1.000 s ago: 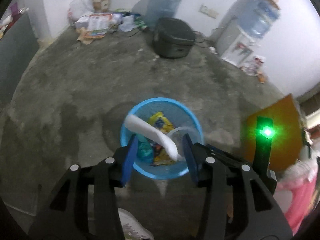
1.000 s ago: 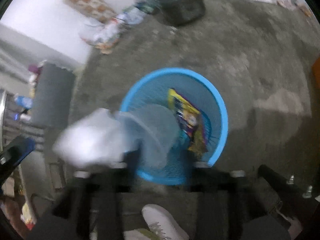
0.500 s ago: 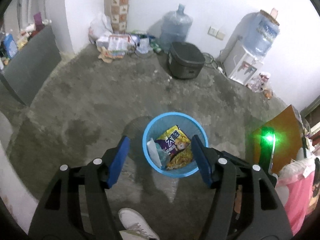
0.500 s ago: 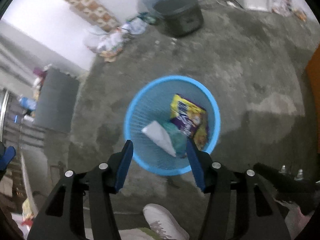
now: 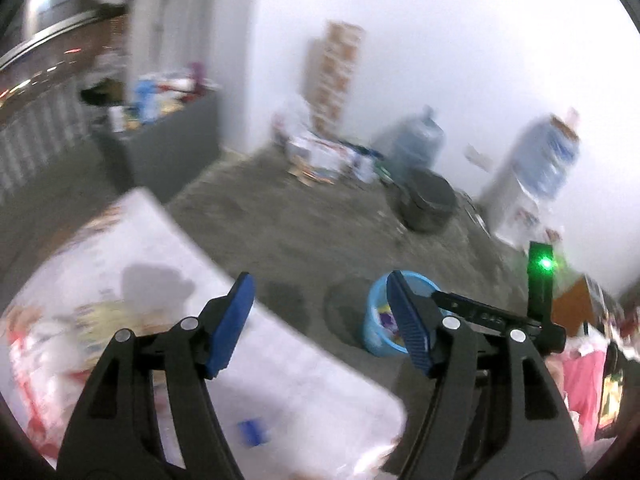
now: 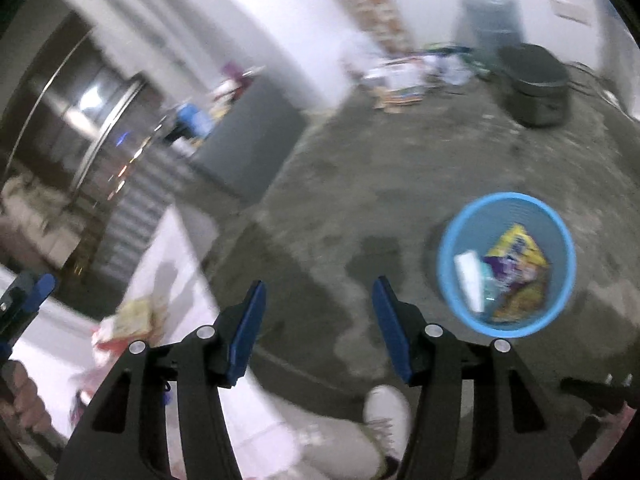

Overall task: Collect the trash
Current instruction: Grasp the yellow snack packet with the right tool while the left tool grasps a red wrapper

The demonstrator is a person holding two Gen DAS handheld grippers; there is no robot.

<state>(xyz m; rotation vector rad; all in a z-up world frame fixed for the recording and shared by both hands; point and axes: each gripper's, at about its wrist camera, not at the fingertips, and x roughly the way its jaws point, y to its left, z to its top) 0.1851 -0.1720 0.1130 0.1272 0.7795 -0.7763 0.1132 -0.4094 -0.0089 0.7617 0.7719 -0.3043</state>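
Under the left gripper [image 5: 320, 320] lies a white table [image 5: 280, 380] — blurred, with litter [image 5: 60, 344] to its lower left: red-and-white wrappers and something yellow. Its jaws are opening, wide apart with nothing between them. The blue bin [image 5: 378, 340] sits on the grey floor [image 5: 304, 232] just behind the right-hand finger, partly hidden. A second earlier this view looked straight down into the bin with a white scrap between the blue pads; now the table fills the lower left and the bin has slid off to the side.

Ahead and to the right of the right gripper [image 6: 318, 328], the same bin [image 6: 448, 240] shows its contents: a yellow-and-purple packet [image 6: 516, 256], a white scrap [image 6: 468, 280], something teal. The jaws stand apart, holding nothing. More wrappers [image 6: 128, 320] lie on the table to its left, and a white shoe [image 6: 386, 408] shows below. Earlier the bin was centred between the fingers; now it sits off right.

Judgement — several pieces are binned, the table litter is left, and both grippers look headed back for it.
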